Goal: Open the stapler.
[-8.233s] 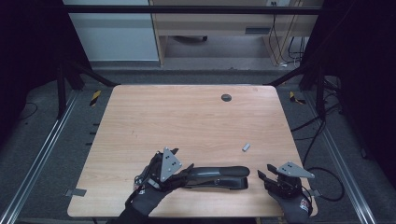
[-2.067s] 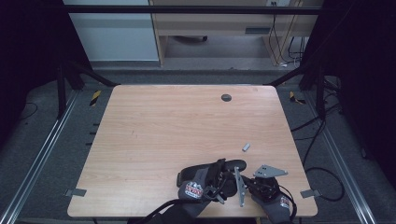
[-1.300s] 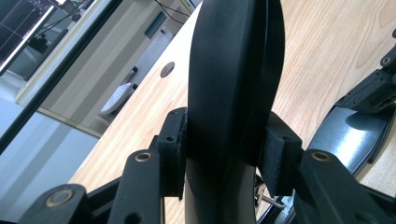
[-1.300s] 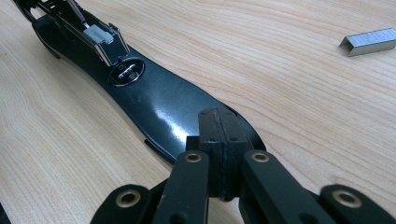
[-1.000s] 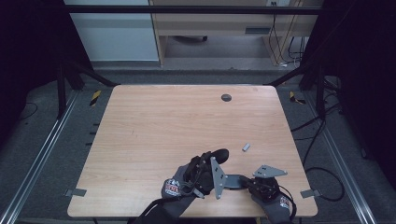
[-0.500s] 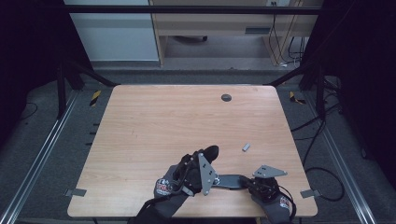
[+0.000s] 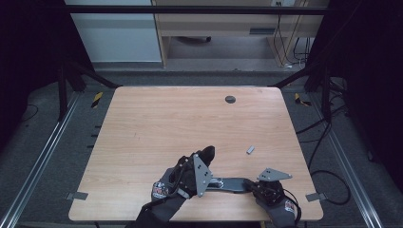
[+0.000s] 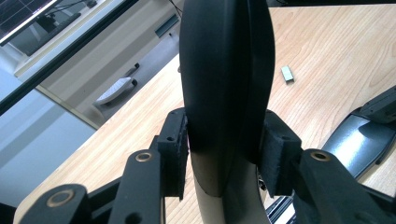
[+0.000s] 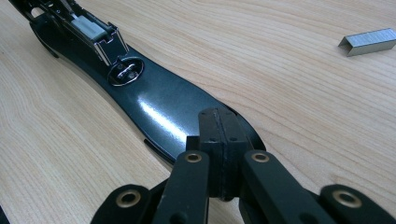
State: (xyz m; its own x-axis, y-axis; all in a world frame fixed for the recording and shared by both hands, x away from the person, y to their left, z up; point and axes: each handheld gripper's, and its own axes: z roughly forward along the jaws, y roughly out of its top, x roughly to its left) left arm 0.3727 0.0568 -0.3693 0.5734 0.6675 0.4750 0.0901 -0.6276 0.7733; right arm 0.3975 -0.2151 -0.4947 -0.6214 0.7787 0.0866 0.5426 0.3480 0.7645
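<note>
While the stapler's base [image 9: 163,112] lies flat near the table's [image 7: 157,123] front edge, its top arm [image 8: 226,74] is swung up, clamped by the left gripper [image 8: 224,154]. Right gripper [image 9: 219,154], jaws closed together, presses the base's tip (keep it pinned). Staple strip [image 9: 369,41] lies beyond the base; hold the arm steady for loading.

L gripper [image 8: 224,161] clamped, tilted up; R gripper [image 9: 219,156] closed, low.

The stapler [image 9: 154,105] is glossy black, the strip of staples [image 9: 368,41] silver-grey, the table [image 7: 166,123] pale wood-grain.
</note>
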